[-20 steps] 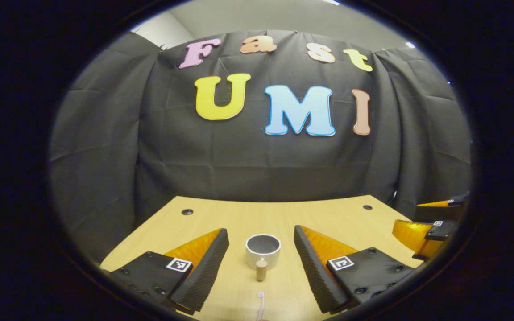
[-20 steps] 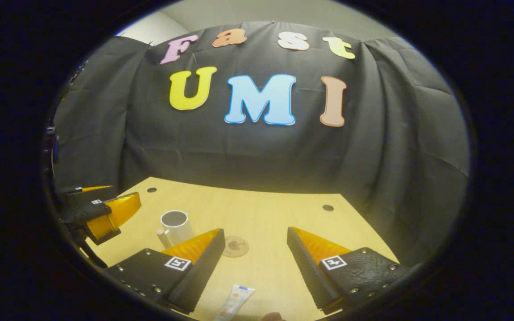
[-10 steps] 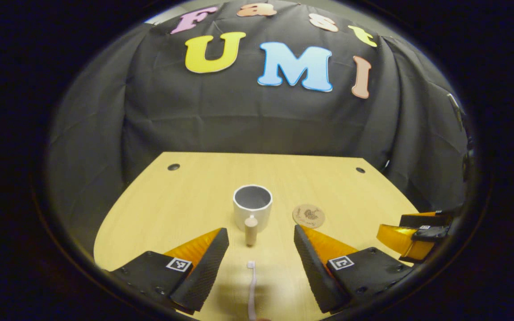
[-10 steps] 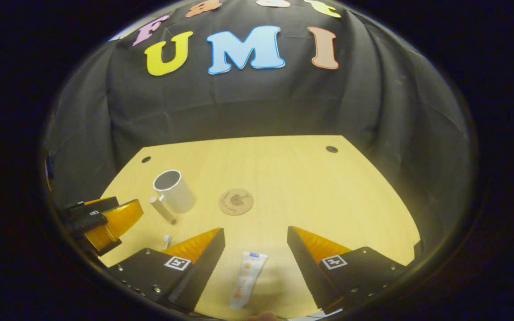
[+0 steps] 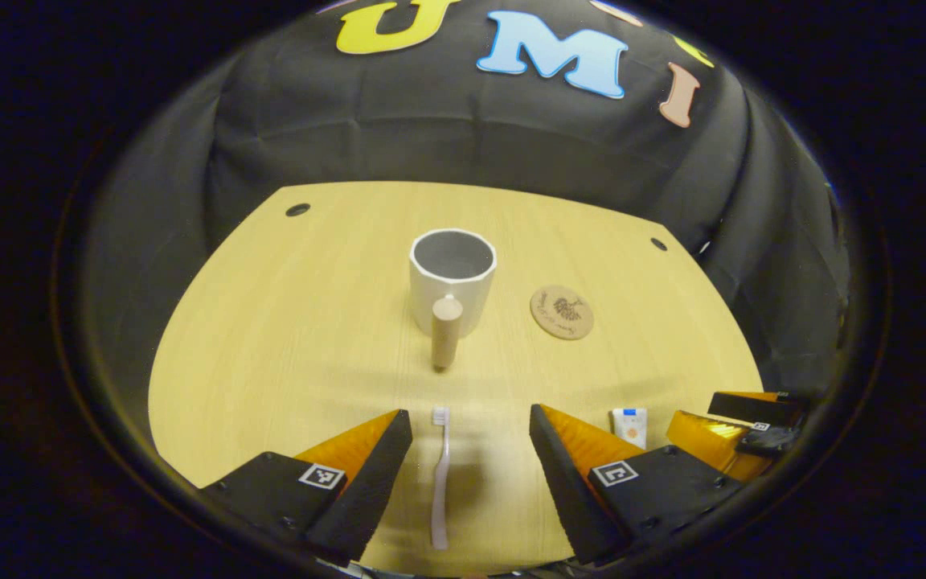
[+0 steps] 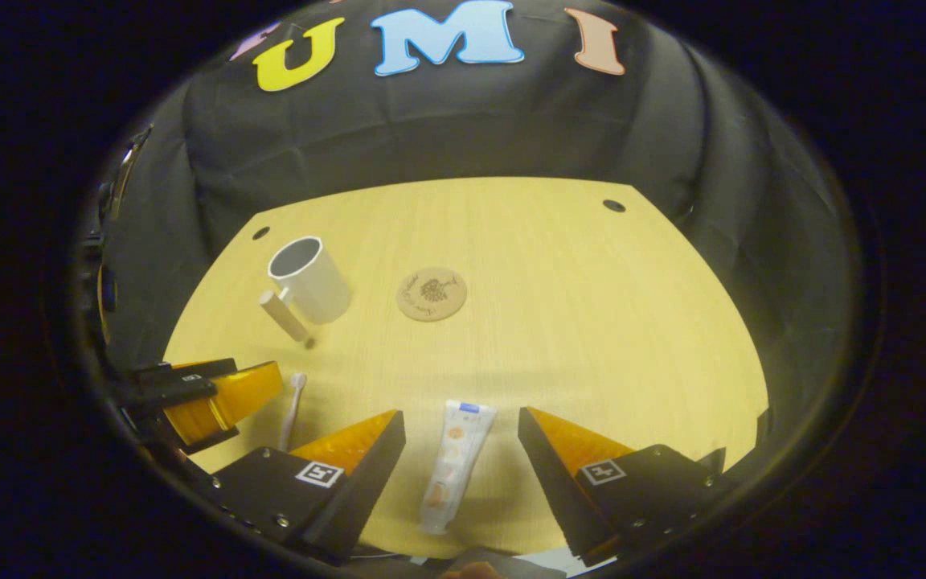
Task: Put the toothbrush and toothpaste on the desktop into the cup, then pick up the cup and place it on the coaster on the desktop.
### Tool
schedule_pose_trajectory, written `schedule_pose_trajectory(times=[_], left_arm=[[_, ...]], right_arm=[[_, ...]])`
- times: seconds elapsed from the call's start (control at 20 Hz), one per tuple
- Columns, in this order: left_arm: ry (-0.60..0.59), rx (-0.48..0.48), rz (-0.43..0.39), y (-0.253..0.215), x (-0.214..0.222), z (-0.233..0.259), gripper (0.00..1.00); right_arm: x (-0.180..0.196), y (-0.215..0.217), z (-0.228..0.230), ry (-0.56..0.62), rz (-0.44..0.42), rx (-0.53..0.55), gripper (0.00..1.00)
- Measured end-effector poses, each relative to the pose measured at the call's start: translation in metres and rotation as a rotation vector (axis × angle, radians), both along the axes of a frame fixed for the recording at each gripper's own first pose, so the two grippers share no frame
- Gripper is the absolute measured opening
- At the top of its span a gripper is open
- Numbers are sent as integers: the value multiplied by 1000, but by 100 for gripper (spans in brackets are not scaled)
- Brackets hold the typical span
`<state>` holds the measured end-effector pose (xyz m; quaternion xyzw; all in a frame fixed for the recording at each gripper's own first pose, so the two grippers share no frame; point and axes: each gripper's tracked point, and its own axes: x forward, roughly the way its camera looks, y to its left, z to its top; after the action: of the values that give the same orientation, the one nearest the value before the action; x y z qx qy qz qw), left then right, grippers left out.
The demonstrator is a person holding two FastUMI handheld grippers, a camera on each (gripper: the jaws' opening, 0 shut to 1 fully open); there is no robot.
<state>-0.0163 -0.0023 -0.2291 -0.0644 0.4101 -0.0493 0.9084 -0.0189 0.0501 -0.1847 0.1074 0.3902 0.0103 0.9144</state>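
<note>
The white ceramic cup (image 5: 452, 277) with a short wooden peg handle (image 5: 446, 331) was taken as landmark; it was seen upright on the light wooden desktop (image 5: 286, 338), mouth open, nothing visible inside. In the left gripper view the round brown cork coaster (image 5: 562, 312) was seen flat on the desktop just right of the cup, apart from it. The pale pink toothbrush (image 5: 440, 474) was seen lying flat in front of the cup's handle, bristle end pointed toward the cup, well short of it. The left gripper (image 5: 471, 442) was held above the toothbrush with fingers spread wide apart, one on either side of it, neither touching it. Farther right of the cup, near the desktop's front edge, the cap end of the white toothpaste tube (image 5: 628, 424) was seen beside the right gripper (image 5: 732, 430).

In the right gripper view the cup (image 6: 309, 277) was seen at left, the coaster (image 6: 432, 293) just right of it, untouched. The toothpaste tube (image 6: 455, 462) was seen flat in front of the coaster, between the widely parted fingers of the right gripper (image 6: 461, 438), no contact made. The toothbrush (image 6: 292, 406) and left gripper (image 6: 214, 394) were seen in front of the cup.
</note>
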Motion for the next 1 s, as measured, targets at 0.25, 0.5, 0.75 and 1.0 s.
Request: schedule_pose_trajectory(times=[0.25,0.5,0.75,1.0], left_arm=[[127,57,-44,3,-13,-32,92],[277,74,-45,8,-33,-57,100],[386,44,-22,10,-49,-71,97],[442,38,-8,13,-57,-86,100]], right_arm=[[-8,9,-29,117,15,52,92],[-9,16,-50,205,34,81,92],[-18,22,-64,308,47,89,93],[-20,30,-75,363,70,89,93]])
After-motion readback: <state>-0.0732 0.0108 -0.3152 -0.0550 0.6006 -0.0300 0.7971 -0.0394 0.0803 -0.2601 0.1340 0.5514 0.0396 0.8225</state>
